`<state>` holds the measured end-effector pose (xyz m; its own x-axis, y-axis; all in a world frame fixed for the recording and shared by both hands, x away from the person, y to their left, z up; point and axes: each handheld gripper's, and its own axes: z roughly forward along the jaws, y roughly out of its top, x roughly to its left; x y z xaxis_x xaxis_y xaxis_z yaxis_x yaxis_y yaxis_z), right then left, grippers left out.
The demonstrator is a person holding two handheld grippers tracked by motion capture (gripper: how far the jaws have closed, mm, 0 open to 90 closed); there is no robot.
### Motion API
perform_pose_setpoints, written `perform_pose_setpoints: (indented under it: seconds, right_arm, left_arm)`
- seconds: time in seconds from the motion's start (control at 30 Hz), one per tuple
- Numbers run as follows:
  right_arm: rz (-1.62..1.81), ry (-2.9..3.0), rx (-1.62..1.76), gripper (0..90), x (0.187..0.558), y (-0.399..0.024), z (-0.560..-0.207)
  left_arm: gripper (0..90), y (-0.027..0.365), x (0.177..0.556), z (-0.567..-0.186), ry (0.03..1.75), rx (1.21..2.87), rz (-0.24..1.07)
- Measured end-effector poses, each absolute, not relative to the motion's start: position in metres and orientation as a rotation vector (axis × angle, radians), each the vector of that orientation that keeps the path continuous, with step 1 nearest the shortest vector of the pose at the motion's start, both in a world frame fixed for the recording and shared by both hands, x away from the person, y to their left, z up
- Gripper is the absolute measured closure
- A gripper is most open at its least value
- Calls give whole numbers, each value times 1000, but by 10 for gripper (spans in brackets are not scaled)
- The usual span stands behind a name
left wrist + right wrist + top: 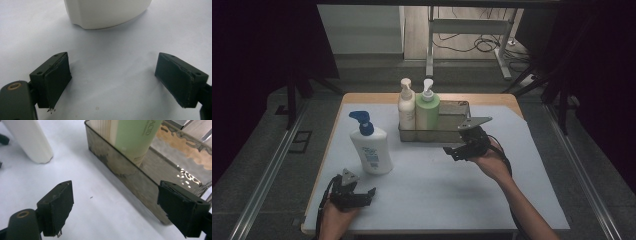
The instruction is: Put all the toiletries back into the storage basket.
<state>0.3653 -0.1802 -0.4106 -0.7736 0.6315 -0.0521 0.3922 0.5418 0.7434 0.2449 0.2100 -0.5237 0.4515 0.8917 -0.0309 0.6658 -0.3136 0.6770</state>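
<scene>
A white lotion bottle (pixel 371 145) with a blue pump stands on the white table cover, left of centre; its base shows in the left gripper view (pixel 107 12) and the right gripper view (pixel 30 140). A cream pump bottle (pixel 406 106) and a green pump bottle (pixel 427 107) stand side by side in the left end of a metal tray (pixel 452 135). My left gripper (pixel 369 196) rests near the front left edge, open with nothing between its pads (pixel 112 80). My right gripper (pixel 451 152) hovers just in front of the tray, open and holding nothing (pixel 115 207), with the tray wall (pixel 125 177) and green bottle (pixel 135 137) ahead.
The tray's right half holds nothing. A white cover (pixel 437 180) spreads over the wooden table, with bare room in the middle and at the right. Behind the table lies a floor with a desk frame (pixel 472 30) and cables.
</scene>
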Motion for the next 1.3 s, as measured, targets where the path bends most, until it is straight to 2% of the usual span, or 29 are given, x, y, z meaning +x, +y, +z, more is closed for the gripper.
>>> perform_pose_setpoints:
  seconds: [0.37,0.8,1.17,1.3]
  right_arm:
    - [1058,2479,841,0,341,-198,-419]
    - [1076,2452,917,0,320,-227,-442]
    - [1085,2424,983,3,309,-245,-478]
    - [1070,2432,999,3,307,-248,-489]
  left_arm:
    - [125,210,245,-524,1298,2080,468]
    - [126,210,245,-524,1298,2079,468]
    - [140,210,245,-523,1296,2076,473]
    - [199,210,244,-521,1287,2071,479]
